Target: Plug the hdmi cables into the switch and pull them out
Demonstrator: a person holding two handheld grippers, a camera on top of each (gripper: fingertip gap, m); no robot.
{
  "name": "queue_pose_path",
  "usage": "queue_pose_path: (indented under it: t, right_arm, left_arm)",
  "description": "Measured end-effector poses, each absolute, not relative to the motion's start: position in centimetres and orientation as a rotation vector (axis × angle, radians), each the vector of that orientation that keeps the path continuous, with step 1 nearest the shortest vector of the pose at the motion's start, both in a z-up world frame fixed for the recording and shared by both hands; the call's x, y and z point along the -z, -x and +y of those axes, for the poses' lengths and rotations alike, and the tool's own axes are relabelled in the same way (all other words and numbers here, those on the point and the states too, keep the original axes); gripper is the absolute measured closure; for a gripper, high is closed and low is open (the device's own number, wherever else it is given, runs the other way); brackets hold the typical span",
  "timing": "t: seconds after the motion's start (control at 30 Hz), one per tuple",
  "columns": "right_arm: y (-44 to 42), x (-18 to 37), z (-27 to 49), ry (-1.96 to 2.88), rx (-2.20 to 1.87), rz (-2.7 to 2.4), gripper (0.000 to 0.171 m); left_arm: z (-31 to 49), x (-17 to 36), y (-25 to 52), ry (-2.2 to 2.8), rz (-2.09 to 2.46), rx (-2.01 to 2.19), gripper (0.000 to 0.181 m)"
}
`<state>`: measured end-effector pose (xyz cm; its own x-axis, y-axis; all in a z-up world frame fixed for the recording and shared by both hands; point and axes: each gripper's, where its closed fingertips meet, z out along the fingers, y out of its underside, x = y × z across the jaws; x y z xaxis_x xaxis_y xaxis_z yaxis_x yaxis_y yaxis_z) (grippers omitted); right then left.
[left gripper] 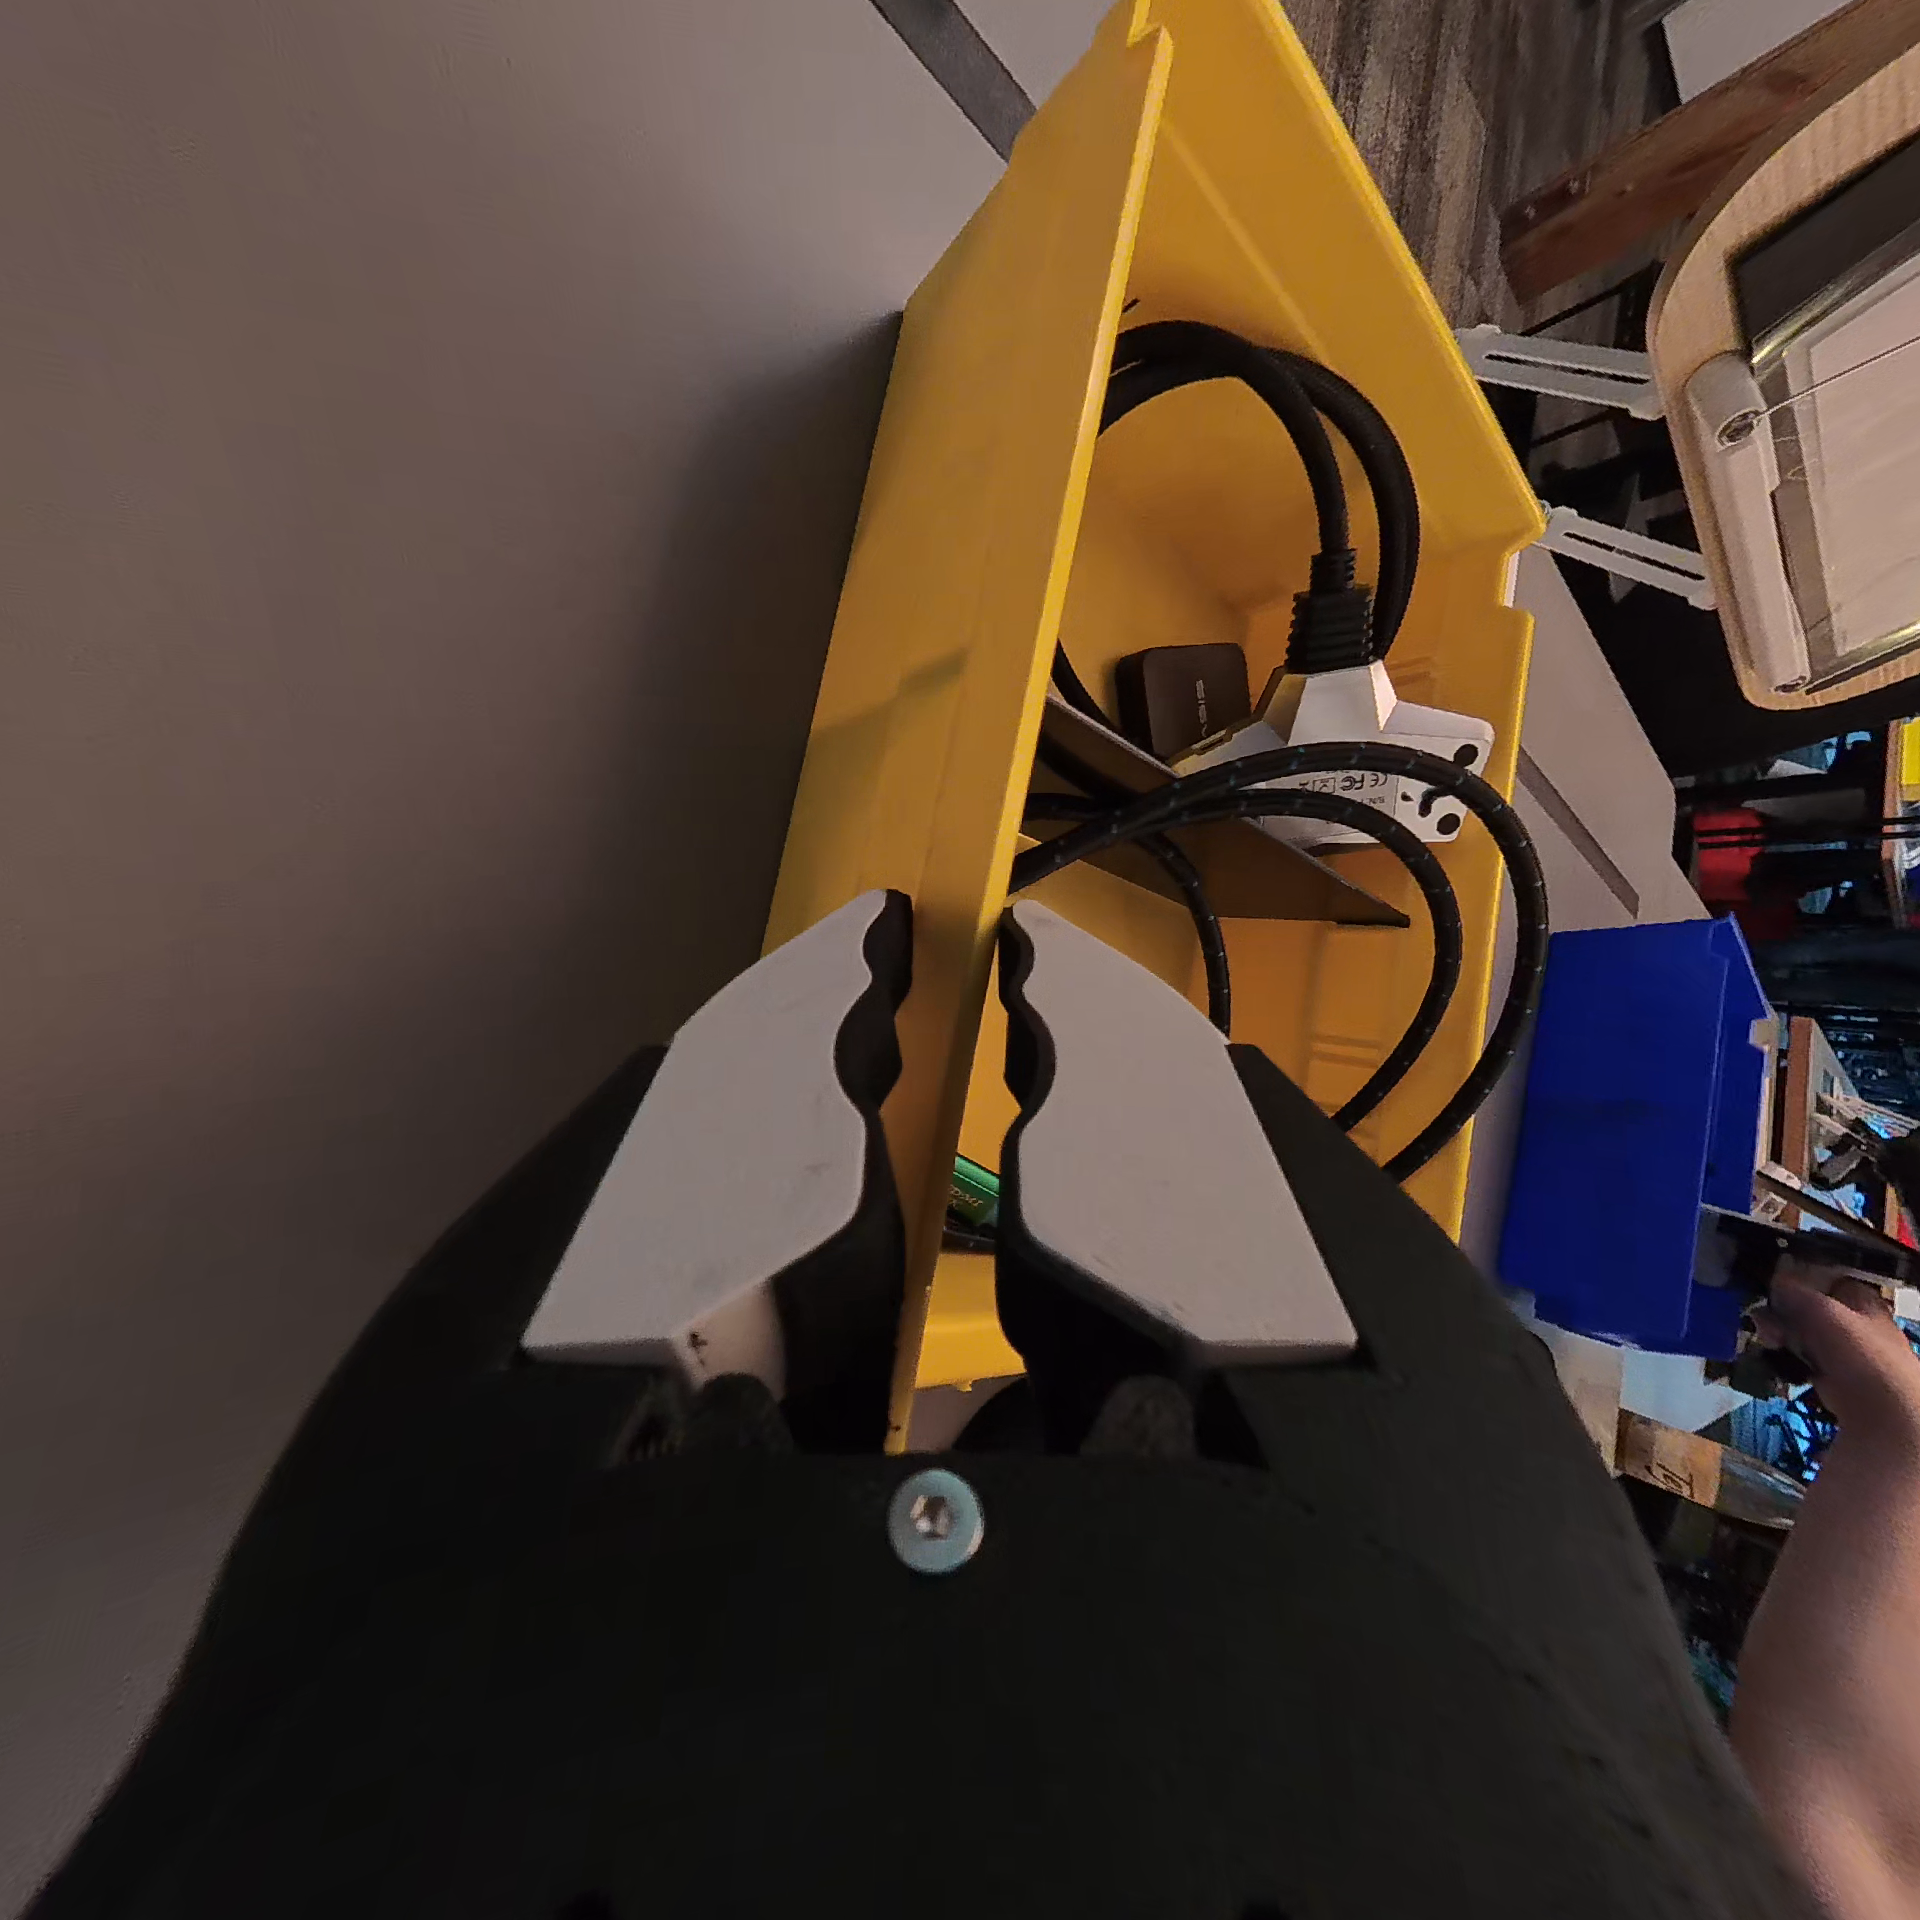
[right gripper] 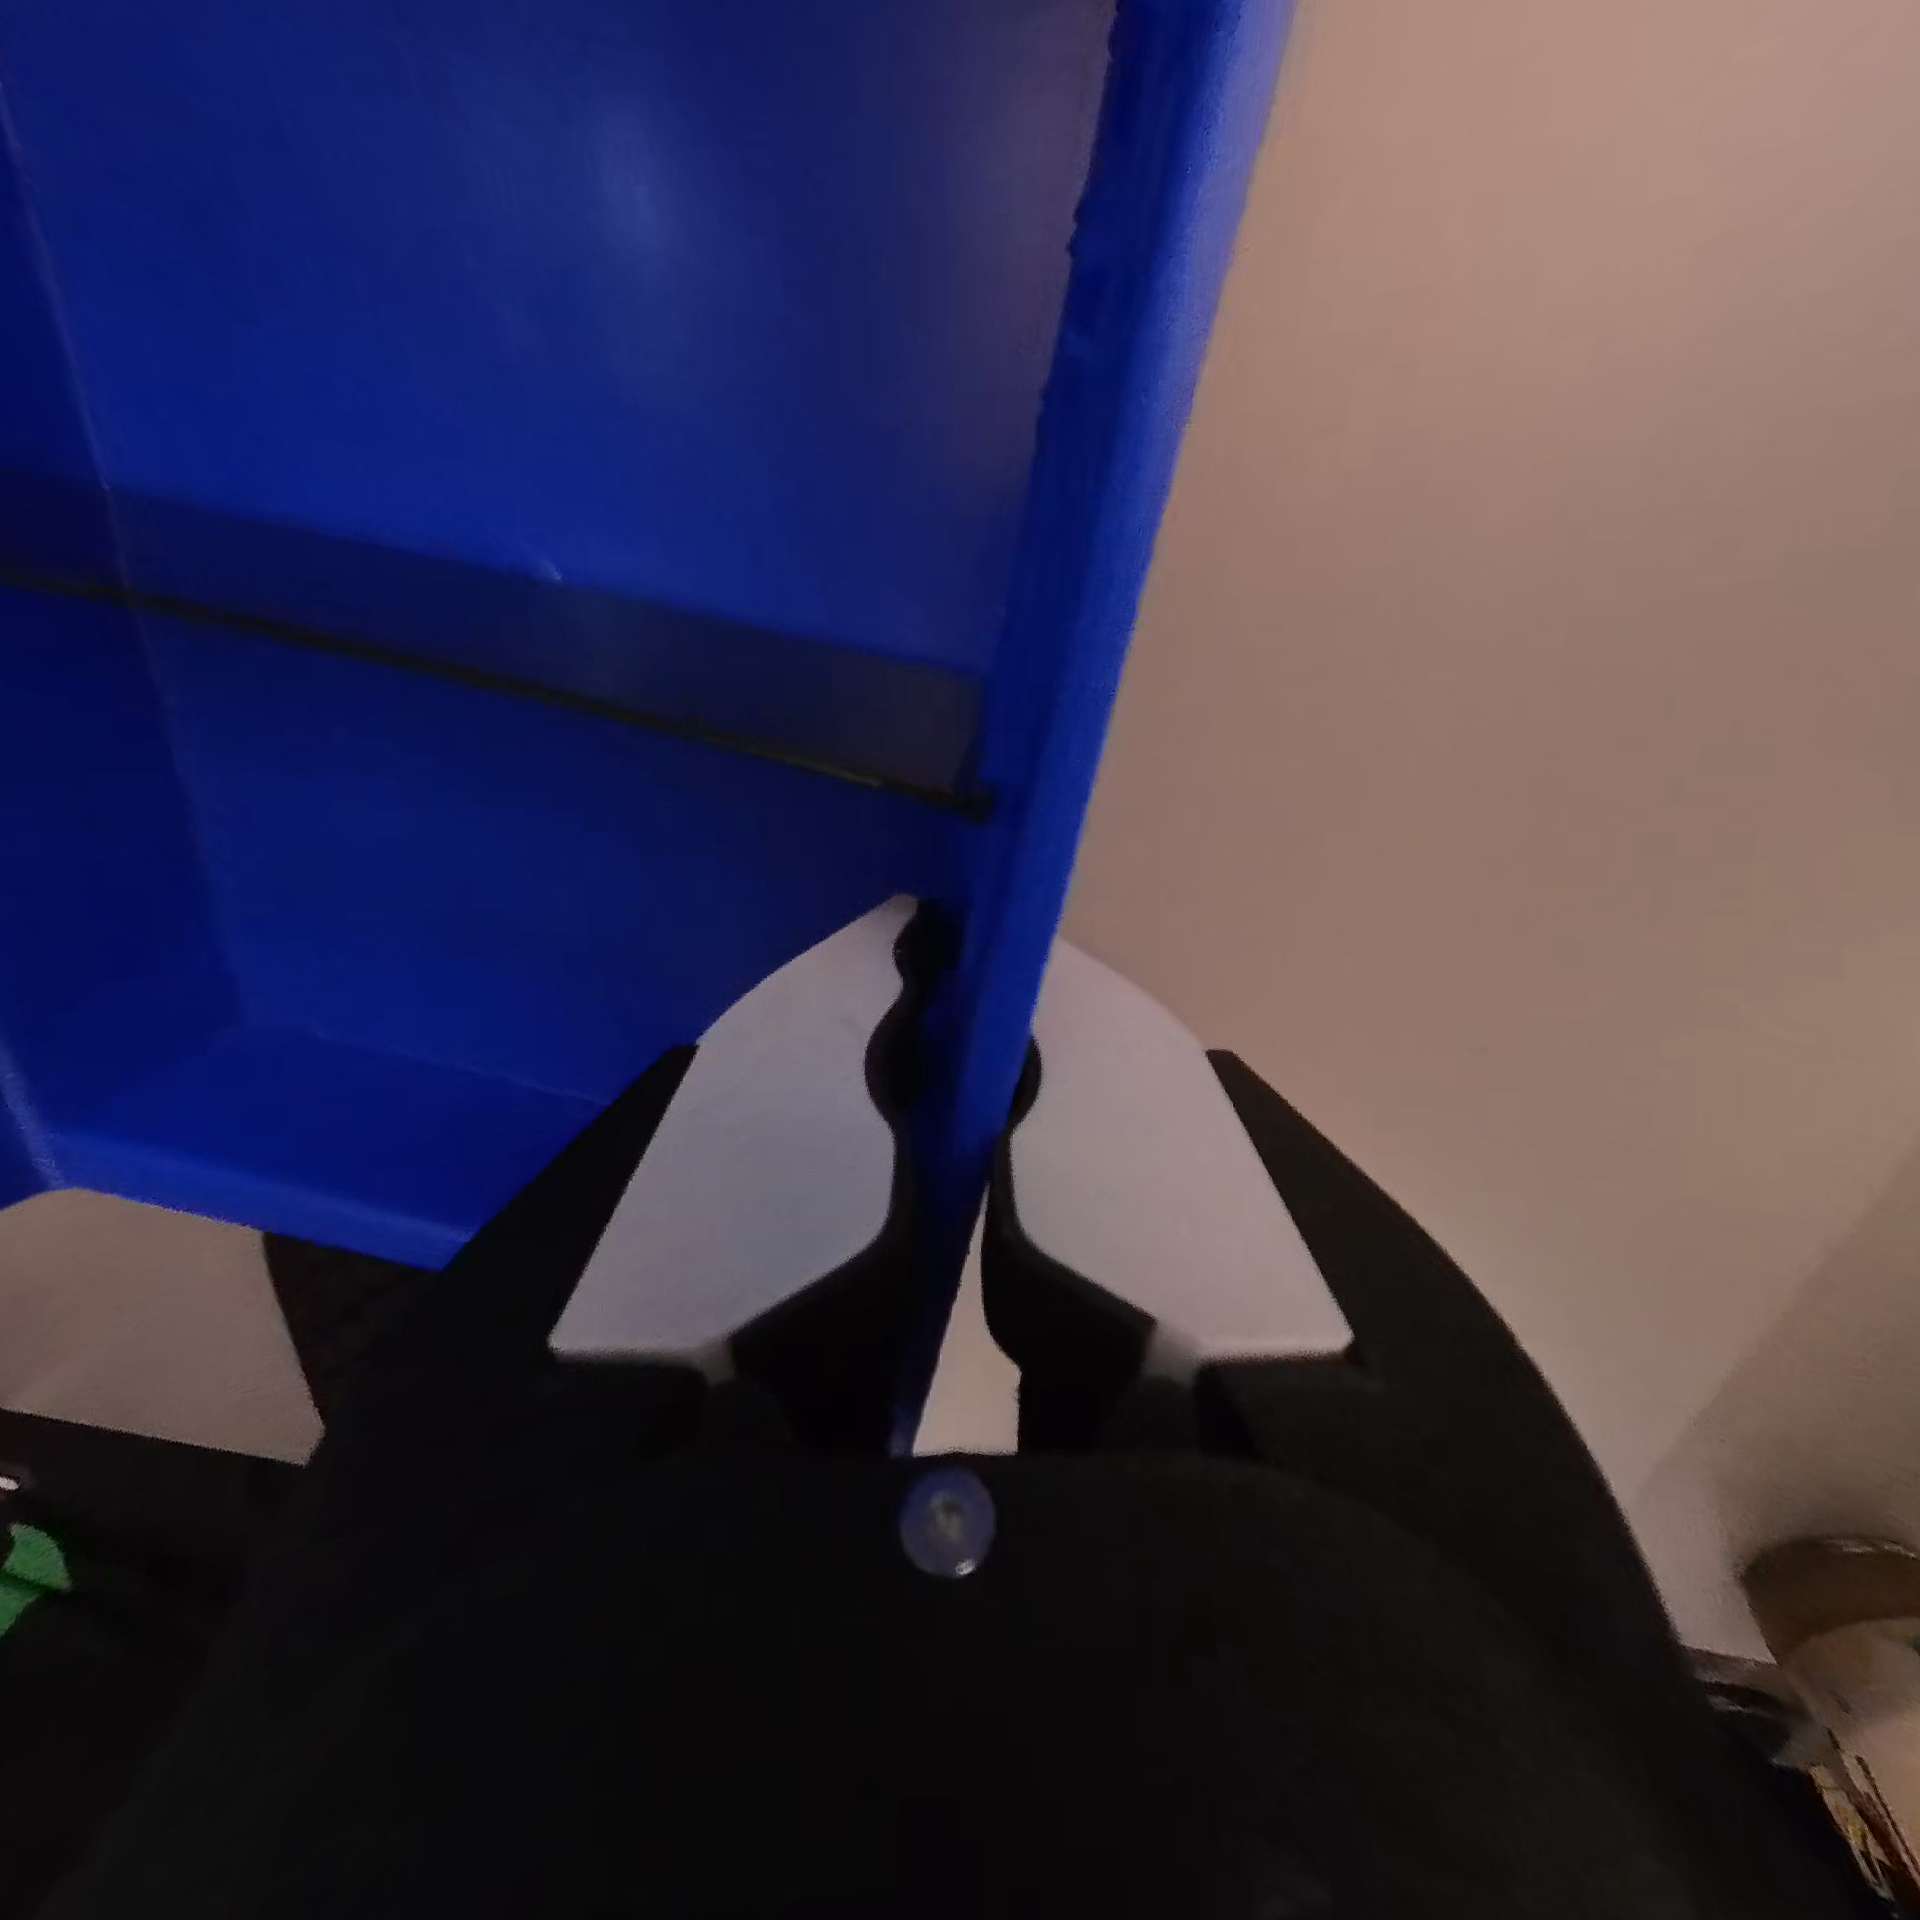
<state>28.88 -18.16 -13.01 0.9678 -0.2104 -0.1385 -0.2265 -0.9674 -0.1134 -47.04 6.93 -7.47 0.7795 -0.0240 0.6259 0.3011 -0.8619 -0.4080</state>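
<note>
Here we are early in the task, as we judge it: both grippers are occupied with bins, and no cable is in hand. In the left wrist view our left gripper (left gripper: 951, 940) straddles the side wall of the yellow bin (left gripper: 997, 582), its fingers close on either side, though we cannot tell if they pinch it. At two o'clock inside lie the braided black HDMI cables (left gripper: 1340, 447), their silver-bodied plugs apparently seated in the white, boxy switch (left gripper: 1382, 769); a dark, rounded-corner box (left gripper: 1184, 691) sits beside it. Pulling out seems still ahead. At four o'clock stands the smooth plastic blue bin (left gripper: 1631, 1132). Our right gripper (right gripper: 961, 987) is clamped on the blue bin's wall.
</note>
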Motion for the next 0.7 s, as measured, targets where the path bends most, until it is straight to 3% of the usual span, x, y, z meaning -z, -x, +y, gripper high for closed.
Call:
queue_pose_path:
  t: [0.47, 0.53, 0.7]
  right_arm:
    - [-28.5, 13.1, -17.8, 2.971, -0.177, 0.374, 0.162]
    - [-29.0, 13.0, -17.8, 2.968, -0.108, 0.346, 0.144]
    - [-28.7, 10.9, -16.7, 2.857, -0.098, 0.254, 0.126]
  left_arm:
    - [6.8, 7.5, 47.0, 2.494, -0.117, 0.860, 0.167]
    - [6.9, 7.0, 47.2, 2.479, -0.069, 0.829, 0.168]
    - [8.4, -0.6, 47.1, 2.146, 0.215, 0.546, 0.156]
